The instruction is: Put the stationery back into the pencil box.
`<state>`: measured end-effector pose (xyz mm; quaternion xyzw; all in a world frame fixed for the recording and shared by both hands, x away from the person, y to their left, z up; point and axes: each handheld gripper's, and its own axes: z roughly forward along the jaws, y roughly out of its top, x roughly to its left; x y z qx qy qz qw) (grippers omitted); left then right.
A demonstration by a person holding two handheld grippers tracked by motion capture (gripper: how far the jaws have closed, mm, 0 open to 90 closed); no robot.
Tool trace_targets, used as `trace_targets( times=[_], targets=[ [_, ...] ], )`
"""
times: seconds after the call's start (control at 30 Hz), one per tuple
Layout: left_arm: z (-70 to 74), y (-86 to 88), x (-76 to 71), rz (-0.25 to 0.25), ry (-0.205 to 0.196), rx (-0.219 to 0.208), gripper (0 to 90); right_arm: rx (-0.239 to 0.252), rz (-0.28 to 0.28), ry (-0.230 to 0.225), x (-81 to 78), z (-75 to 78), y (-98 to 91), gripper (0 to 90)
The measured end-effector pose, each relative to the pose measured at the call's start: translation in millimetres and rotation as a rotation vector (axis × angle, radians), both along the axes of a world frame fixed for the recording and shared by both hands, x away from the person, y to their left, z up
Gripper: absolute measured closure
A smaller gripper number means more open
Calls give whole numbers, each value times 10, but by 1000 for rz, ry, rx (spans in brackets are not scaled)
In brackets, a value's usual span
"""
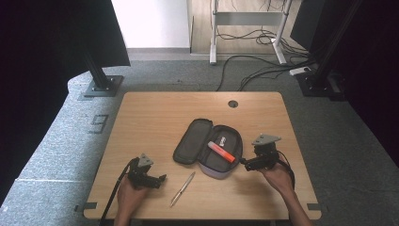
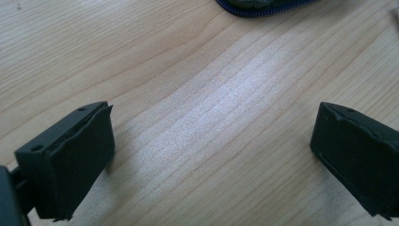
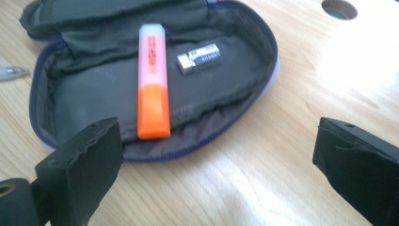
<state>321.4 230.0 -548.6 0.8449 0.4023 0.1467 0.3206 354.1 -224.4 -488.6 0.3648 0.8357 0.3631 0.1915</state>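
An open dark pencil case (image 1: pixel 192 140) lies in the middle of the wooden table (image 1: pixel 155 117). Inside it rest an orange highlighter (image 1: pixel 221 152) and a small white-and-blue eraser (image 1: pixel 222 140). In the right gripper view the highlighter (image 3: pixel 153 80) and eraser (image 3: pixel 199 58) lie side by side on the case's lining (image 3: pixel 94 94). My right gripper (image 1: pixel 244 164) is just right of the case, open, with nothing between its jaws (image 3: pixel 221 174). My left gripper (image 1: pixel 162 179) is at the front left, open over bare wood (image 2: pixel 211 160). A silver pen (image 1: pixel 182 188) lies beside it.
A round cable hole (image 1: pixel 233 103) sits near the table's far edge. The pen's tip (image 3: pixel 11 72) pokes out left of the case, and the case's zip edge (image 2: pixel 259 5) is at the top of the left gripper view. Stands and cables are on the floor beyond.
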Motion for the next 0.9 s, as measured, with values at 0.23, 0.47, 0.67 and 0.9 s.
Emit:
trace_targets(
  times=[0.23, 0.47, 0.67, 0.9],
  targets=[
    [0, 0, 0, -1, 0, 1, 1, -4, -26, 4, -84, -103, -123, 12],
    [1, -12, -27, -6, -1, 2, 1, -4, -61, 18, -170, -243, -253, 12],
    [1, -14, -39, -7, -2, 3, 3, 13, -90, 45, -227, -420, -343, 12],
    [1, -32, -60, -9, -4, 2, 4, 3, -112, 72, -250, -571, -410, 12]
  ],
)
